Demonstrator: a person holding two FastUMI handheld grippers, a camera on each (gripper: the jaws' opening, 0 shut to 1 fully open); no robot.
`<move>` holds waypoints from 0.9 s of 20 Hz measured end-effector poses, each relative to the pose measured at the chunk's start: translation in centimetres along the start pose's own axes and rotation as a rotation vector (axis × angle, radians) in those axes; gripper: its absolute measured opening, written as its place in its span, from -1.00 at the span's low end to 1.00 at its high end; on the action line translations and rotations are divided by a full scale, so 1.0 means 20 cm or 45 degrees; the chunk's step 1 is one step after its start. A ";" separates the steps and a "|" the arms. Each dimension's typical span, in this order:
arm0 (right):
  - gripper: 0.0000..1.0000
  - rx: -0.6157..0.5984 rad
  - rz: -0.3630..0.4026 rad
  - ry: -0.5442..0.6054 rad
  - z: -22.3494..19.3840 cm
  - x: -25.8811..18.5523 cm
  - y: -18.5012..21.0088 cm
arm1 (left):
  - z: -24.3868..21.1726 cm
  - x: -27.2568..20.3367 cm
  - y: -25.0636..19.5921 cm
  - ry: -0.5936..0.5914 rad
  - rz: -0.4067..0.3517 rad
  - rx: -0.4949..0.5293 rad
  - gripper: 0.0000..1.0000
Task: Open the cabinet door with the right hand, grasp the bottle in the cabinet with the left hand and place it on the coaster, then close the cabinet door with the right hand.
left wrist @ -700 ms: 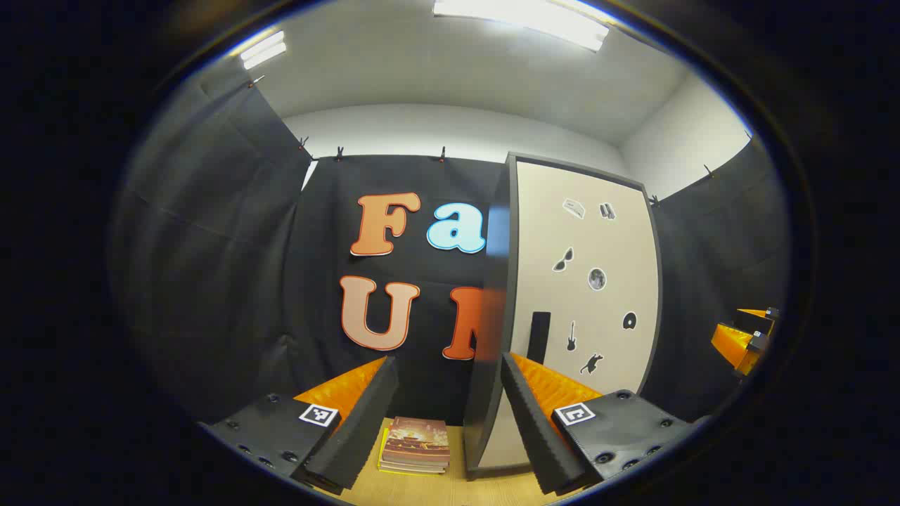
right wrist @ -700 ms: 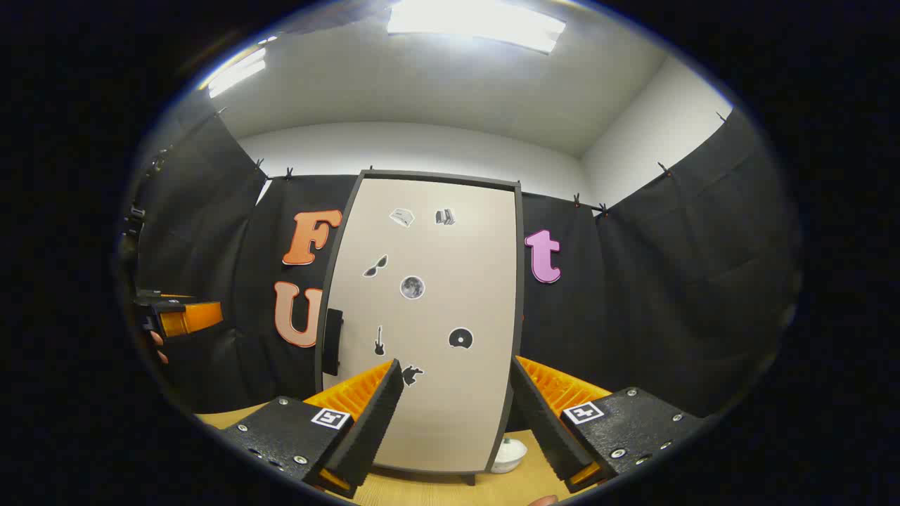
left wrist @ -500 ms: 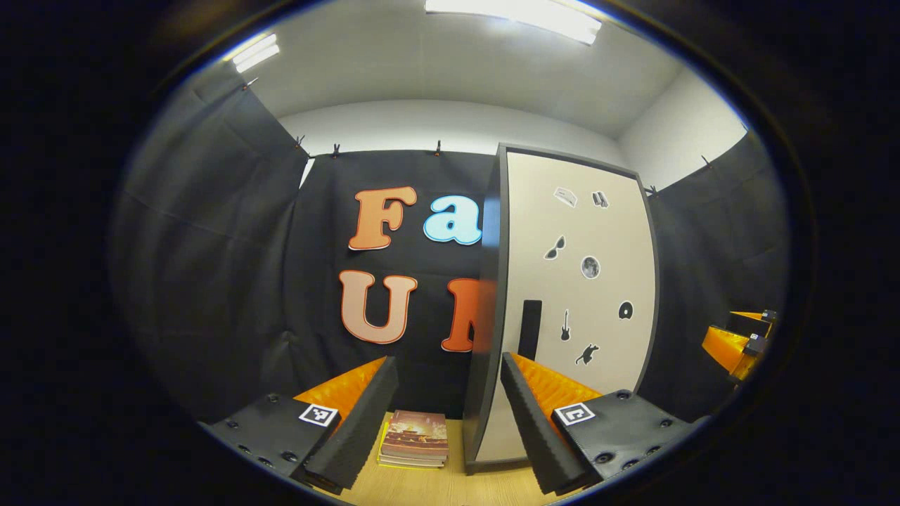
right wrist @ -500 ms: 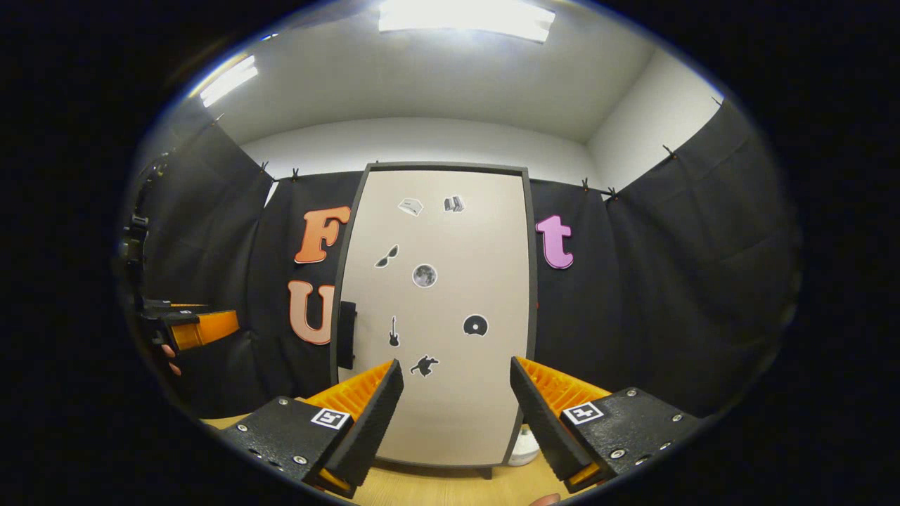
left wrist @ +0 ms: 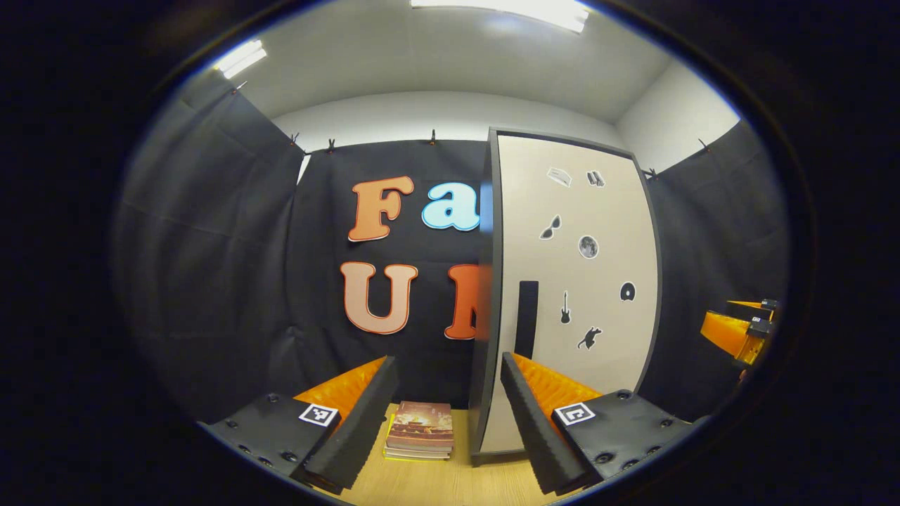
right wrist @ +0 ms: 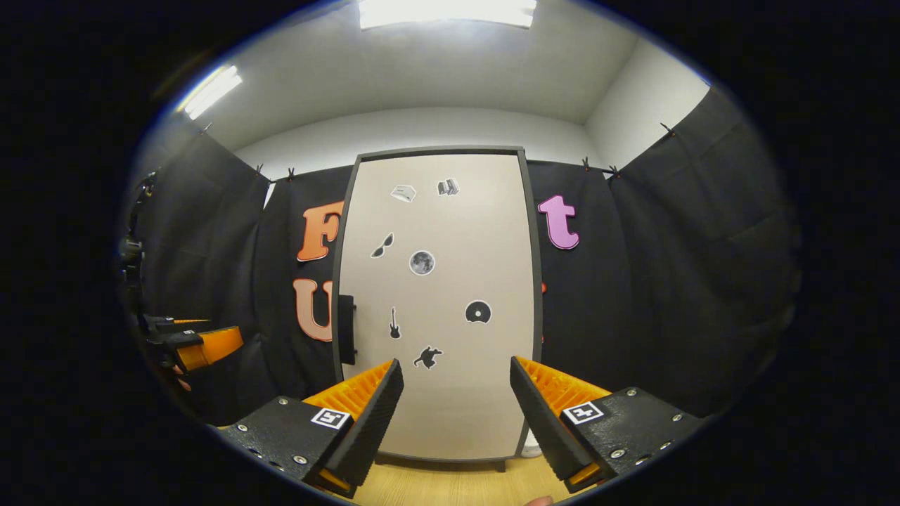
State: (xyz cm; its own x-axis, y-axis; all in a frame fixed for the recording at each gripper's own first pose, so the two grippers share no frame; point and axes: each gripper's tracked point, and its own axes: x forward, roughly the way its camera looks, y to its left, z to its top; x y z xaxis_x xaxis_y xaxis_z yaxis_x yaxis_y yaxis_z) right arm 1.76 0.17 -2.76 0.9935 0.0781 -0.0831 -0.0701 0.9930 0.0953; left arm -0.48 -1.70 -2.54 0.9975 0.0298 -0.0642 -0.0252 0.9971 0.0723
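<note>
Facing closed cabinet door [right wrist: 439, 295], right gripper [right wrist: 455, 414] jaws apart; left gripper [left wrist: 447, 414] likewise spread; books [left wrist: 420, 430] probably beside cabinet.

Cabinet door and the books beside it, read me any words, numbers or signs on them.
Door: no words, just picture stickers.
Books: cover print too blurred to read.
Marker: a black-and-white pattern, no text.

This was a staged recording booth, not a lived-in home. Black cloth [right wrist: 675, 267] was clipped up as walls beneath a plain white ceiling with strip lights [right wrist: 446, 13]. A lone sticker-decorated cabinet [right wrist: 439, 302] stood on a wooden tabletop [left wrist: 429, 481] beside stacked books [left wrist: 420, 430].
</note>
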 end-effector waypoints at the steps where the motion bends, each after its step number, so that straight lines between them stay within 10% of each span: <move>1: 0.88 -0.004 0.011 0.005 -0.01 0.00 0.02 | 0.00 0.00 -0.01 0.001 -0.004 0.000 0.84; 18: 0.89 0.103 0.211 0.260 -0.23 0.46 0.48 | -0.06 -0.14 0.56 0.027 0.288 0.061 0.92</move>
State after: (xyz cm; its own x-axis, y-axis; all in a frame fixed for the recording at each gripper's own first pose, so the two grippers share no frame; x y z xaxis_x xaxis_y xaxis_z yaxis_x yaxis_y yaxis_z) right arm 9.86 10.92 -7.07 0.9298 0.2634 -0.2571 -0.2146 0.9554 0.2029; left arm -3.69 9.51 -2.80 0.9652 0.2539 -0.0619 -0.2440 0.9604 0.1347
